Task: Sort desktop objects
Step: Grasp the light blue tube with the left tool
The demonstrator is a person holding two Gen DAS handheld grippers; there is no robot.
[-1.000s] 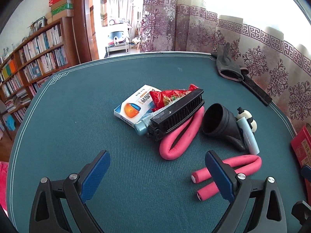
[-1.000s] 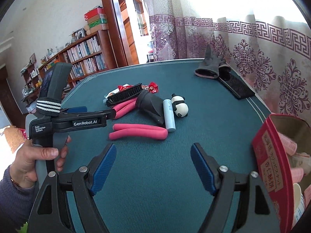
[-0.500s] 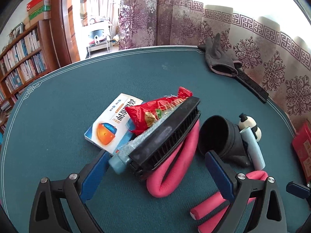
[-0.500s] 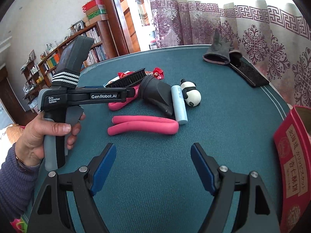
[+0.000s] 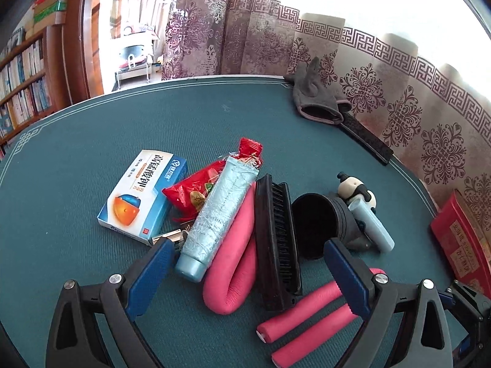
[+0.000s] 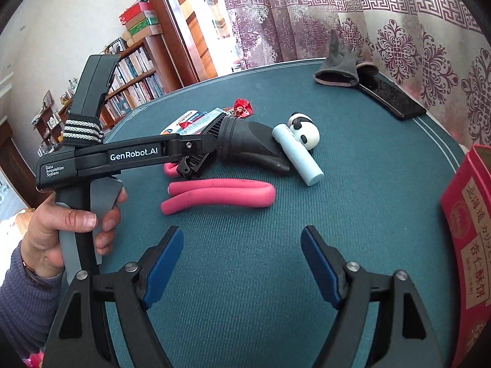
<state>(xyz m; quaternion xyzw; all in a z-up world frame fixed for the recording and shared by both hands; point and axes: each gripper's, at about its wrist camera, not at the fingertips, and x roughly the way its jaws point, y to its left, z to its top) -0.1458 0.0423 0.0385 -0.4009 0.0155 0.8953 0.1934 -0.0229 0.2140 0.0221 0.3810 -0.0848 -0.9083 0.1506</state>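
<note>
My left gripper (image 5: 248,273) fingers wide over tube (image 5: 214,217) and brush (image 5: 276,242); right gripper (image 6: 242,260) wide, empty; only its view shows my hand (image 6: 61,230).

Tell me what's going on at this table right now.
A person holds a gripper in each hand over a green table strewn with clutter. The left gripper hangs open over the pile, straddling a tube, a pink foam roller and a black brush. The right gripper is open over bare cloth near a second roller. Nothing is gripped yet.
</note>
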